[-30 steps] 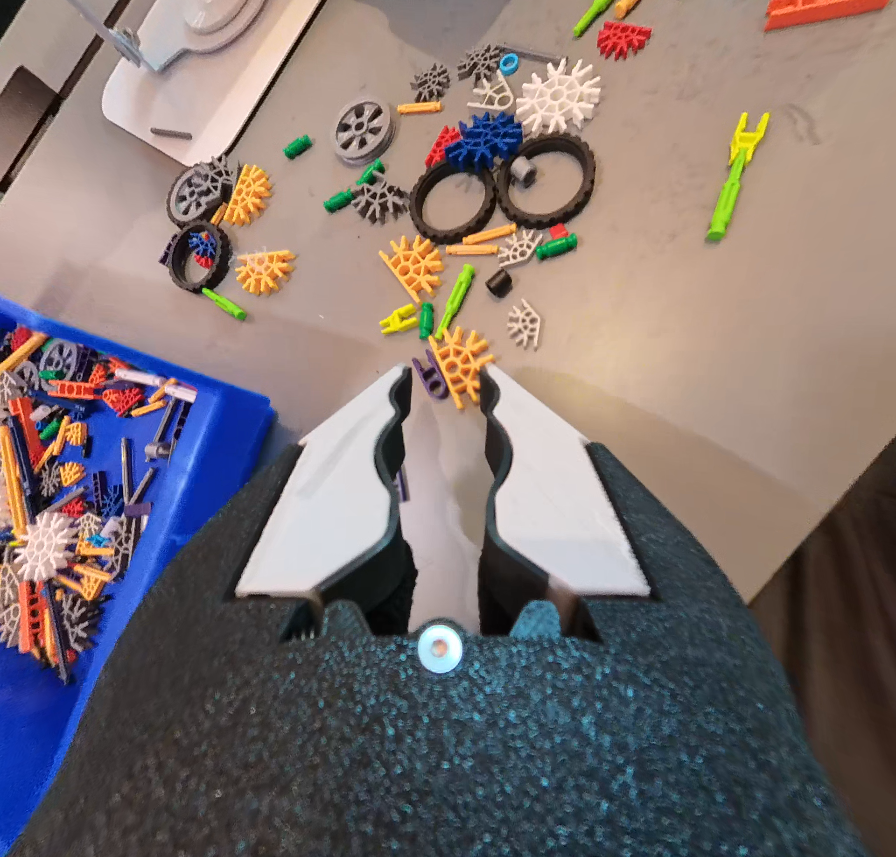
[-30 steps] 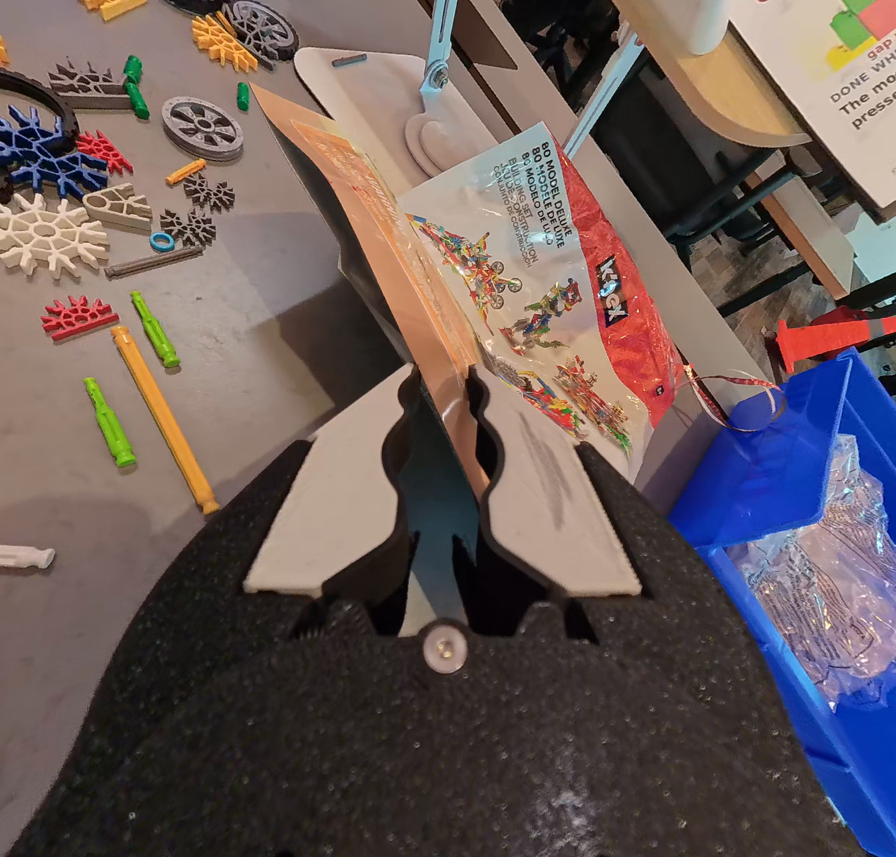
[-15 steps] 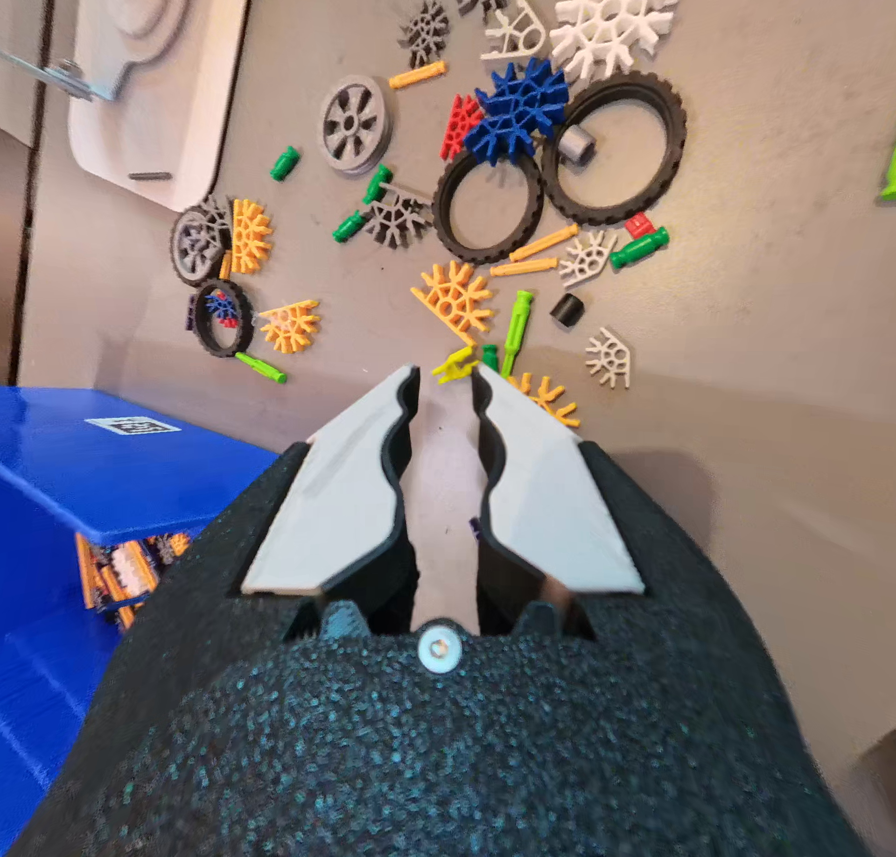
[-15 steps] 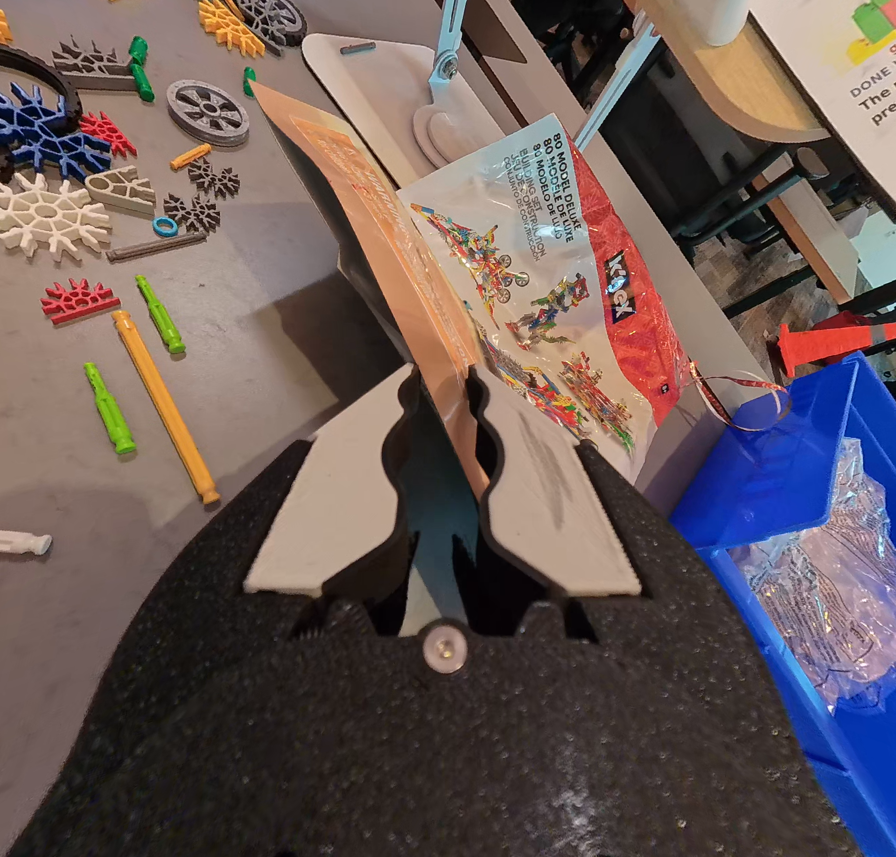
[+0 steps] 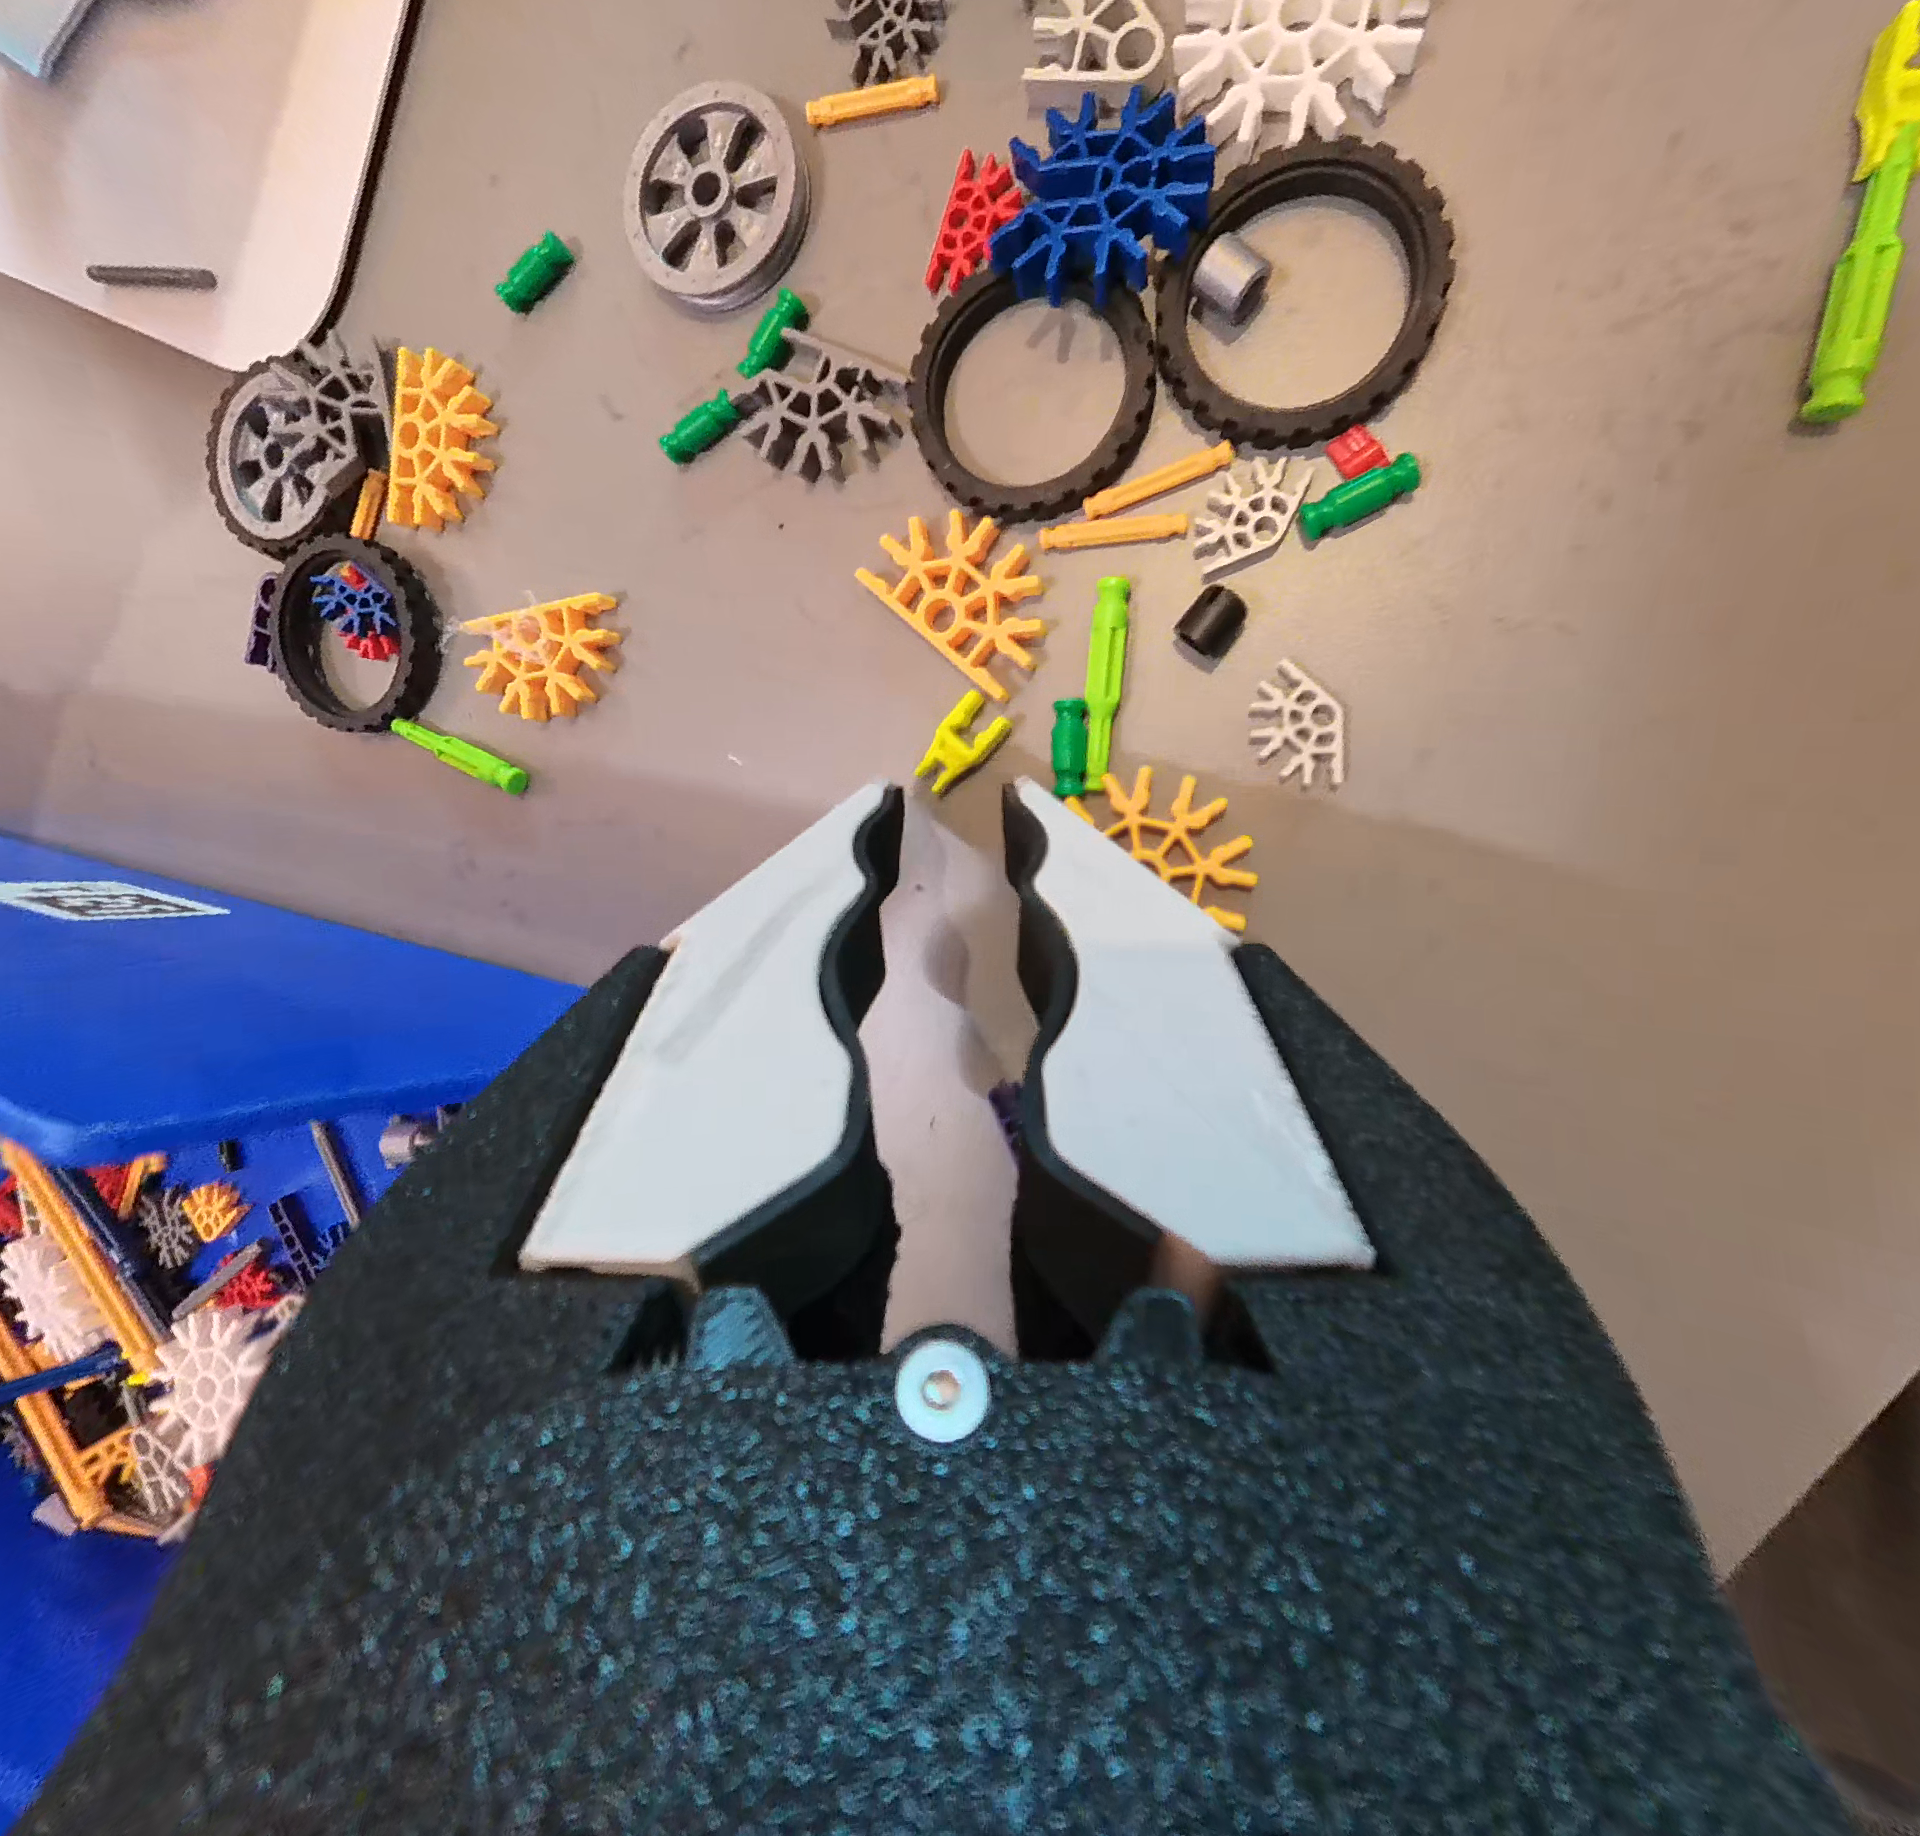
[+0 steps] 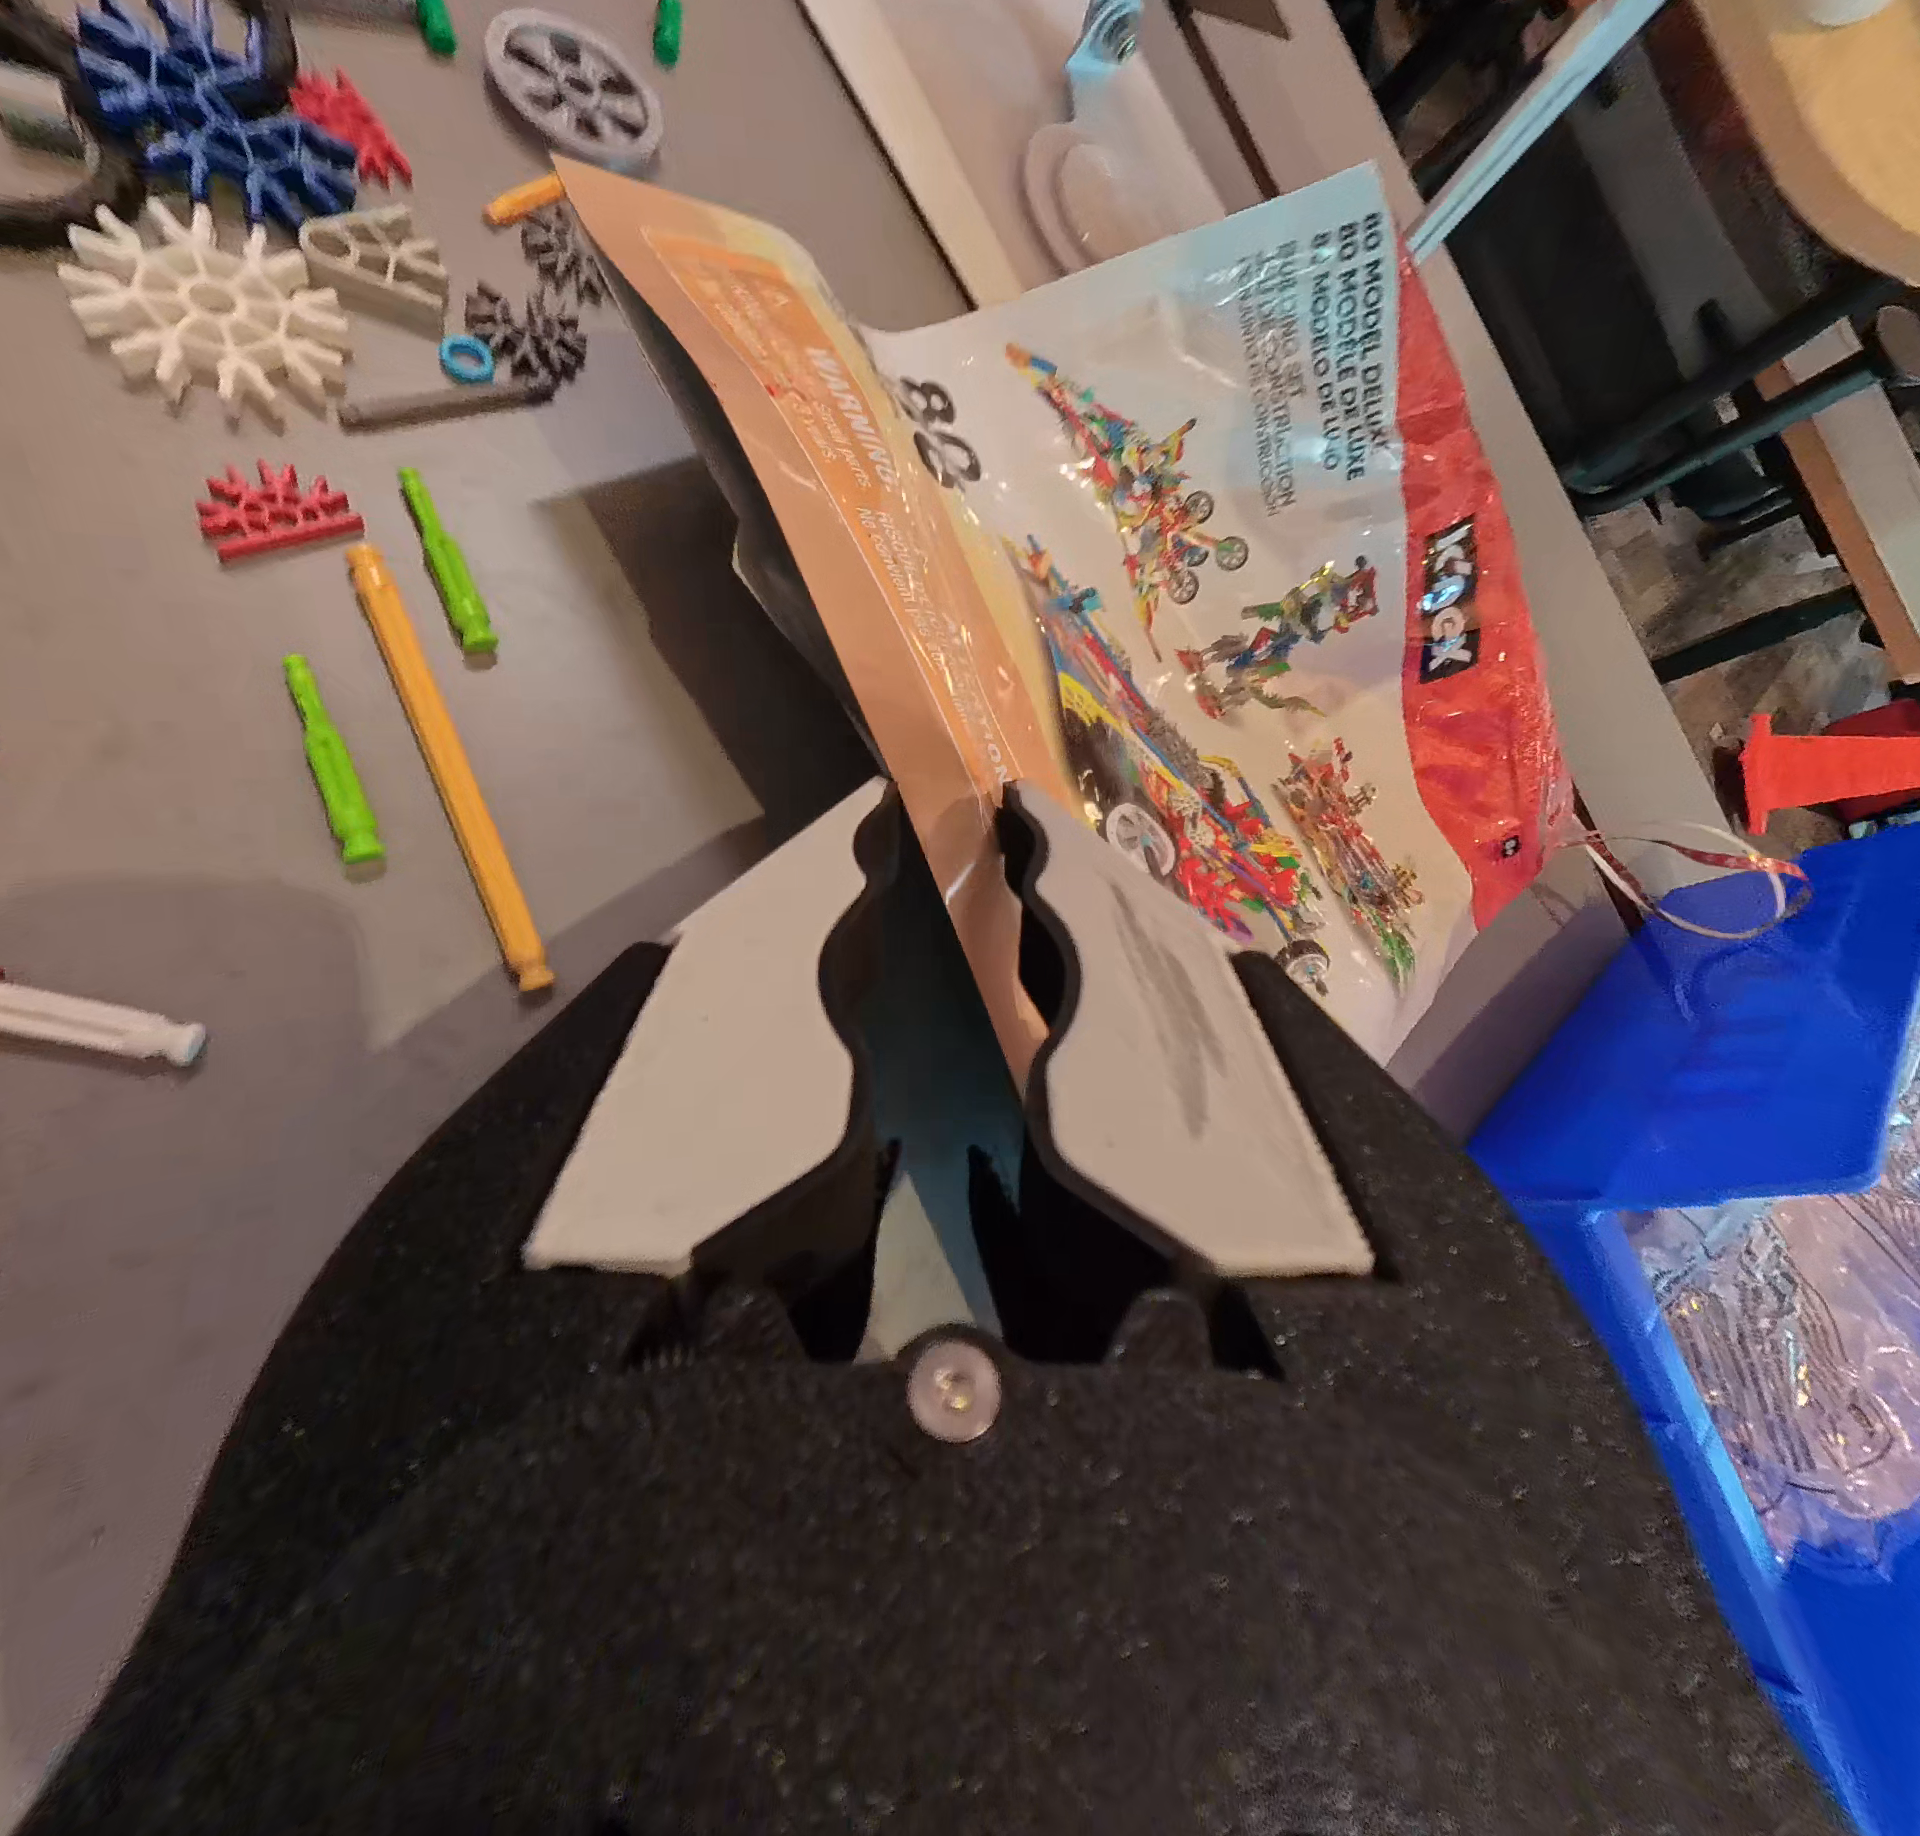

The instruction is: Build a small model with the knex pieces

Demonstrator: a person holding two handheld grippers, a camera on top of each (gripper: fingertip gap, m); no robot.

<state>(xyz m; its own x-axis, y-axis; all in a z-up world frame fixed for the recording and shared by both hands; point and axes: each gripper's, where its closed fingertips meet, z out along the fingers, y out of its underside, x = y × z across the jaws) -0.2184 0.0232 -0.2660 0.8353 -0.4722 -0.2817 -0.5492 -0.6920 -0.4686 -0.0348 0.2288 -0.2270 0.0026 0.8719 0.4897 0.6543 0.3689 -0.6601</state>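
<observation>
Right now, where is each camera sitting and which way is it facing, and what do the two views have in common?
Left wrist view: rides the left hand-held gripper, looking steeply down at loose construction-toy pieces on the grey table; its two fingers stand apart, empty, near a yellow clip; blue bin at left.
Right wrist view: rides the right hand-held gripper, facing across the table edge; its fingers pinch a printed plastic bag.
Shared: white snowflake connector, blue connectors, grey wheel.

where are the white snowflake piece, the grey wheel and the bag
white snowflake (image 5: 1304, 20): left wrist view, on its hub.
grey wheel (image 5: 717, 191): left wrist view, on its hub.
bag (image 6: 1164, 539): right wrist view, on its printed front.
</observation>
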